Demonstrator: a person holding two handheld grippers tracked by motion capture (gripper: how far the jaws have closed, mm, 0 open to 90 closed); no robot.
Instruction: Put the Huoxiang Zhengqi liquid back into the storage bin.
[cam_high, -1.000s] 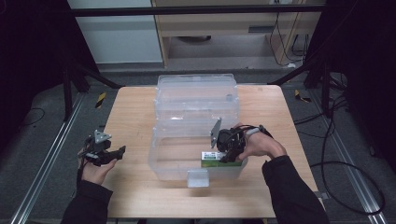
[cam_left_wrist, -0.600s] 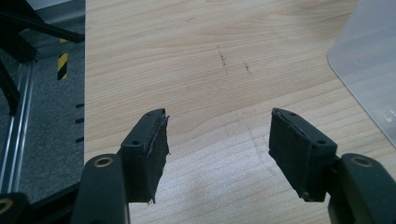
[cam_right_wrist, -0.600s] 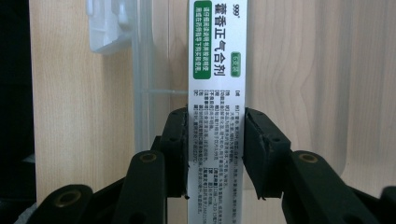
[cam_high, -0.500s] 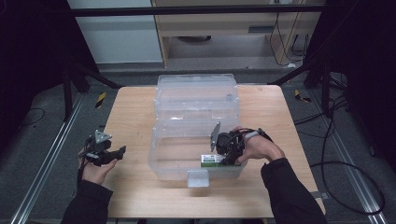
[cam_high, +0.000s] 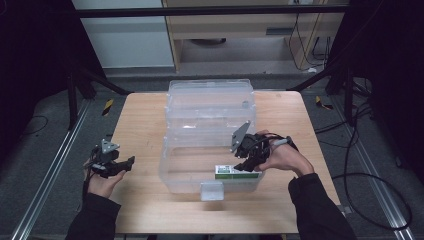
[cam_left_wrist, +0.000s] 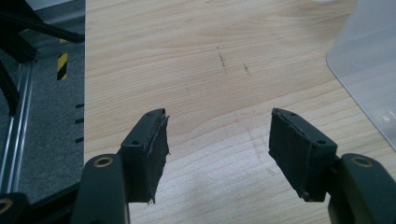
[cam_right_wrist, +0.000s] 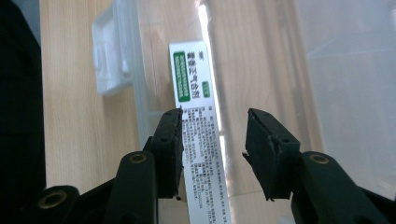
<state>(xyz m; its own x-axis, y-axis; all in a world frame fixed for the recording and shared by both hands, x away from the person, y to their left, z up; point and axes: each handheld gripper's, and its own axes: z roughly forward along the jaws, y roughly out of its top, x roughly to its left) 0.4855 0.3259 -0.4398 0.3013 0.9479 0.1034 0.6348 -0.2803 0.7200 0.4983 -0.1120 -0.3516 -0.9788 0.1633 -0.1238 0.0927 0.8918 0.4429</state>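
My right gripper (cam_right_wrist: 212, 140) sits inside the clear plastic bin (cam_high: 210, 150); its jaws have just been opening, and the white-and-green box (cam_right_wrist: 198, 121) lies between them, against the left pad, a gap to the right pad. My left gripper (cam_left_wrist: 219, 149) hangs wide open above bare table (cam_left_wrist: 187, 56); the bin's corner lies ahead to its right.

Right gripper (cam_high: 243, 164) fingers — wider, off box (cam_high: 232, 172)

Left claw (cam_left_wrist: 218, 154) spread wide over bare wooden table (cam_left_wrist: 210, 56); clear bin (cam_left_wrist: 369, 70) alongside.
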